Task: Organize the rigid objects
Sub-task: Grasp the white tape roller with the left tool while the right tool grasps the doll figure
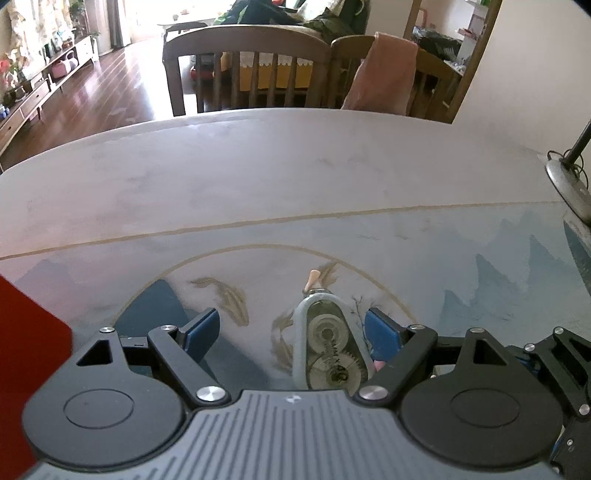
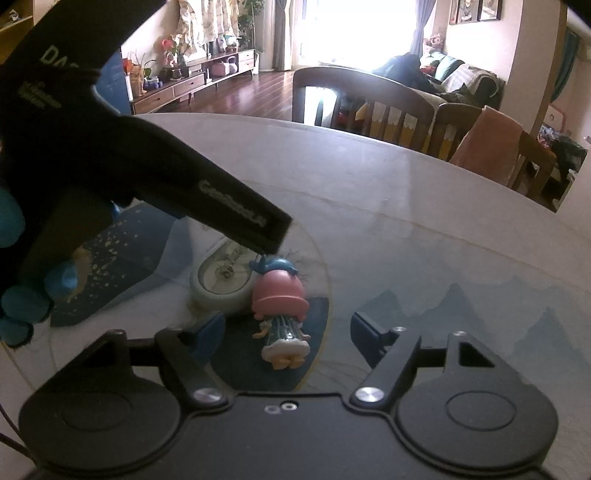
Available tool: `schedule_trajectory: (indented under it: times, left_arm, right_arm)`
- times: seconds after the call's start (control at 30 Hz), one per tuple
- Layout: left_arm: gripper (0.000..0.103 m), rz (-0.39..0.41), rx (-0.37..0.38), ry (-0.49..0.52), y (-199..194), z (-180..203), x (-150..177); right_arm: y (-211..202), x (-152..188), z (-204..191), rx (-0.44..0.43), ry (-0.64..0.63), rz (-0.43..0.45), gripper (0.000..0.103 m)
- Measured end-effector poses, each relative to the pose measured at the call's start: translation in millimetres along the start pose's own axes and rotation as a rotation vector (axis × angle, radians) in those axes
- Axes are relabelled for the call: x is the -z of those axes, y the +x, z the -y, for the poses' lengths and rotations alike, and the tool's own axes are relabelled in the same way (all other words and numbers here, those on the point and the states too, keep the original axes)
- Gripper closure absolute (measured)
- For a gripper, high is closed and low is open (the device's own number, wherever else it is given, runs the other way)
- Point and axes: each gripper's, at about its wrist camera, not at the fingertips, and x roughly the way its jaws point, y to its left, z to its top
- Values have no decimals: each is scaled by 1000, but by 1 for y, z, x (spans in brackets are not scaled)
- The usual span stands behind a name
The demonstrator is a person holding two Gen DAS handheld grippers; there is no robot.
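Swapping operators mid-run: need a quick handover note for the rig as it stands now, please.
Left gripper: open, straddling the correction tape dispenser, which lies flat on the table; pads not clearly pressing.
Right gripper: open, nothing held; the toy figurine lies on its side between its fingers, head against the dispenser.
Done: nothing visibly picked up or sorted yet.
Left: grip each item and put it away. A red box edge shows at far left; whether that is the destination, I cannot tell.

bright window light point(image 2: 343, 33) floods a dark wood floor point(image 1: 110, 92), slatted chairs point(image 1: 247, 66) and a low sideboard point(image 2: 184, 86).
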Motion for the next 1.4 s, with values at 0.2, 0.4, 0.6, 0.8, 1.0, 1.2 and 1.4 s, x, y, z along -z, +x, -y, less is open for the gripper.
schedule_trajectory:
  times: [0.2,0.4,0.6,0.8,1.0,1.2,1.4]
  left_arm:
    - [17,-13,-14,-1,12,2,2]
    - [17,-8,-18,-3,18,2,6]
    - [17,14,-36,16,18,4,11]
    - [17,37,-54,11,15,4,19]
    - [18,40,-48,0,12,1,25]
    - [31,58,-60,64,7,9,37]
    - [56,67,-52,98,-2,19,43]
  right_arm:
    - [5,3,-1,4,8,-3,38]
    - [9,8,-1,25,27,-1,48]
    - [8,11,-9,2,-3,29,62]
    - [3,15,-9,-27,-3,41,66]
    - [-3,22,-6,-10,-4,47,68]
    - [-12,30,4,15,41,46,68]
    - [-20,35,4,18,68,39,68]
